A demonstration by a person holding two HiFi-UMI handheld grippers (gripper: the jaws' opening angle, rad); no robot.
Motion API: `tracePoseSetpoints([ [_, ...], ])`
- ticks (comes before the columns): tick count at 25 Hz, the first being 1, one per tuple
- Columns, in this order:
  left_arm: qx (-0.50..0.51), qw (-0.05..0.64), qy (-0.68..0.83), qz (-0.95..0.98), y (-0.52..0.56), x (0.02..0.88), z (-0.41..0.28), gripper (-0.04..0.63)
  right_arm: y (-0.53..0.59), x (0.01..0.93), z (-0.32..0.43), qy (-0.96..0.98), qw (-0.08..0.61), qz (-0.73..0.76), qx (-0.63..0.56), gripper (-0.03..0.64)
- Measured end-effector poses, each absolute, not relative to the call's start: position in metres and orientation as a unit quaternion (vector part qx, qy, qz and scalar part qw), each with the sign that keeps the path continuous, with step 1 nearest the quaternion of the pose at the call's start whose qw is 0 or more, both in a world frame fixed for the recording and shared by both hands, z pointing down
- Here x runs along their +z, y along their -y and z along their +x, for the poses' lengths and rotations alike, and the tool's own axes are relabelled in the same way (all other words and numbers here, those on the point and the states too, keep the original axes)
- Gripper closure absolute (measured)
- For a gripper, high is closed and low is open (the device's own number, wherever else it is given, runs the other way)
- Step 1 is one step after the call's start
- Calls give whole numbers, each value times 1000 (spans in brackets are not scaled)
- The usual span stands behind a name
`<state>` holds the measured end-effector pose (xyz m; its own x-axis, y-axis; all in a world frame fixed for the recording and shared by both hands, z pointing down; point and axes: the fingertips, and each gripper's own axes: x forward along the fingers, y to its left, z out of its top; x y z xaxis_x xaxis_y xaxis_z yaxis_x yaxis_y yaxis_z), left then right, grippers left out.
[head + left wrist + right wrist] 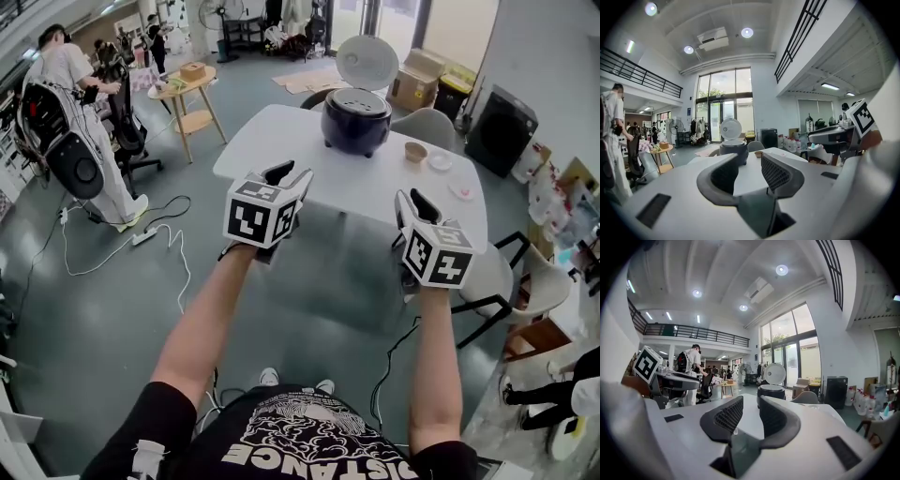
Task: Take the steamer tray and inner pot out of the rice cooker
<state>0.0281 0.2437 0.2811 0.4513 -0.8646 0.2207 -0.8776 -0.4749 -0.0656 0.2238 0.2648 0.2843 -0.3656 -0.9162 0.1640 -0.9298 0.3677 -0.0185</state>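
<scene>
The rice cooker (356, 120) stands on the far half of the white worktop (281, 141), its dark body upright and its round lid (367, 61) swung up and back. A grey perforated steamer tray (357, 100) sits in the cooker's open mouth; the inner pot under it cannot be seen.

Both tools are held in the air on the person's side of the cooker, well apart from it, and both point toward it. The left tool (289, 175) is left of the cooker in the head view. Its jaws stand apart with nothing between them. The right tool (413, 202) is right of the cooker and likewise has its jaws apart and grips nothing. In each gripper view the cooker shows far off through the gap between the jaws.

Just right of the cooker on the worktop lies a small brown bowl (415, 151), with two small white dishes (440, 162) beyond it toward the edge. A grey chair (427, 127) stands behind and right of the cooker. Far left of the cooker are a round wooden side table (187, 94) and a person with a backpack (70, 103)
</scene>
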Motion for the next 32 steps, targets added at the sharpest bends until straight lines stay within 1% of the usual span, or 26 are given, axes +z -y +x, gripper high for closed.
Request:
tracePoseSetpoints([
  [6, 115, 21, 520, 846, -239, 279, 36, 369, -262, 287, 235, 829, 63, 553, 62, 456],
  [7, 115, 21, 522, 845, -238, 279, 38, 358, -262, 288, 236, 830, 64, 550, 63, 437],
  [11, 123, 17, 521, 844, -233, 283, 48, 306, -257, 293, 245, 832, 68, 547, 64, 399],
  [18, 125, 16, 524, 842, -222, 289, 77, 249, -247, 302, 275, 833, 72, 545, 71, 320],
  [22, 129, 17, 527, 840, -214, 293, 94, 236, -239, 306, 292, 836, 80, 539, 69, 302],
  [32, 130, 17, 540, 831, -191, 304, 105, 236, -213, 323, 308, 843, 87, 527, 68, 302],
])
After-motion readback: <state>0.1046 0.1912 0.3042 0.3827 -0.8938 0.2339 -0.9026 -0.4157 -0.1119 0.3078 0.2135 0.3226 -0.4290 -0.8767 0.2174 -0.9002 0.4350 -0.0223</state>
